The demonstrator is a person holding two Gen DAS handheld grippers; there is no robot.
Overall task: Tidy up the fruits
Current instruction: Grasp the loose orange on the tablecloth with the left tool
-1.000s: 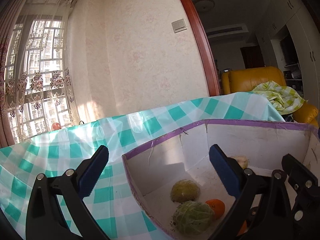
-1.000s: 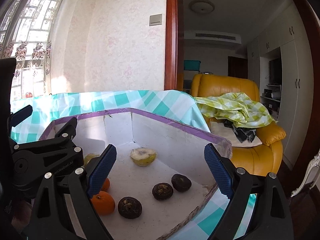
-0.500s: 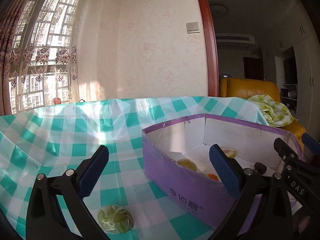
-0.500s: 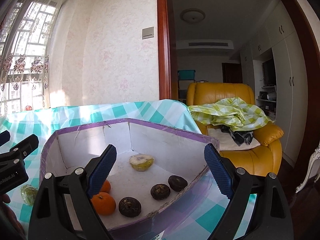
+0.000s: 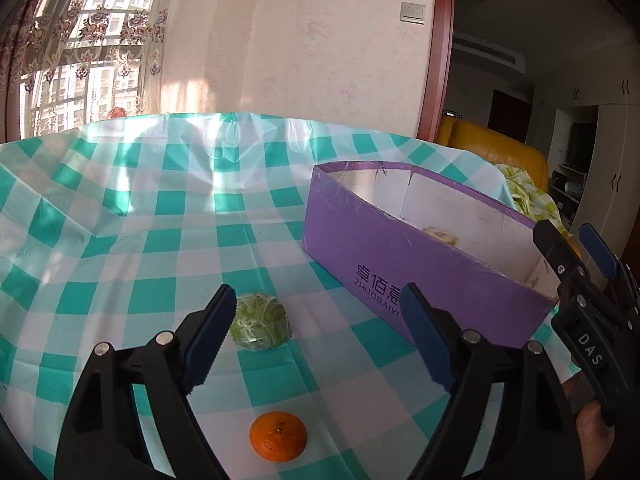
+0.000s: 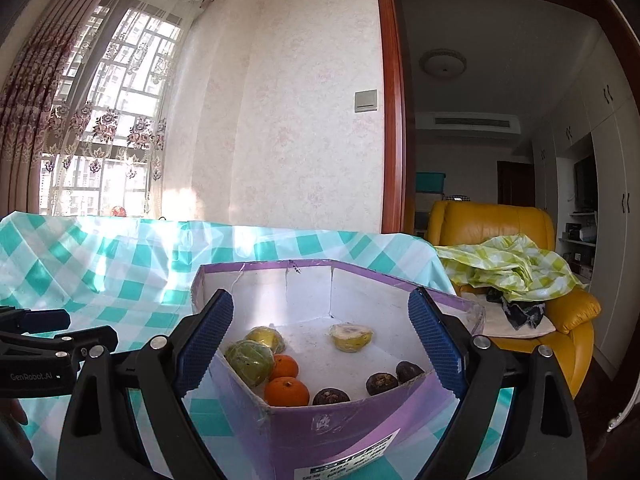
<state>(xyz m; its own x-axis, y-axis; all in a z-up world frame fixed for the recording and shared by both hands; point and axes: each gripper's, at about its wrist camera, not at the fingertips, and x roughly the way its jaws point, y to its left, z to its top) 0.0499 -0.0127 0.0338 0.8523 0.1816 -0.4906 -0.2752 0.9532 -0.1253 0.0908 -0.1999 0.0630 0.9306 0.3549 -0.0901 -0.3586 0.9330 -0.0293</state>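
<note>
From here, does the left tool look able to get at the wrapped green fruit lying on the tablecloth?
Probably yes. The wrapped green fruit lies on open tablecloth just ahead of the left tool, beside its left finger, clear of the purple box. The jaws are closing with nothing between them, so they would need reopening.

Bright window sun w/ glare on tablecloth; fisheye-warped edges, sharp focus.

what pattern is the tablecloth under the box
The plastic tablecloth under the purple cardboard box has a teal-and-white check, shown best in the left wrist view.
</note>
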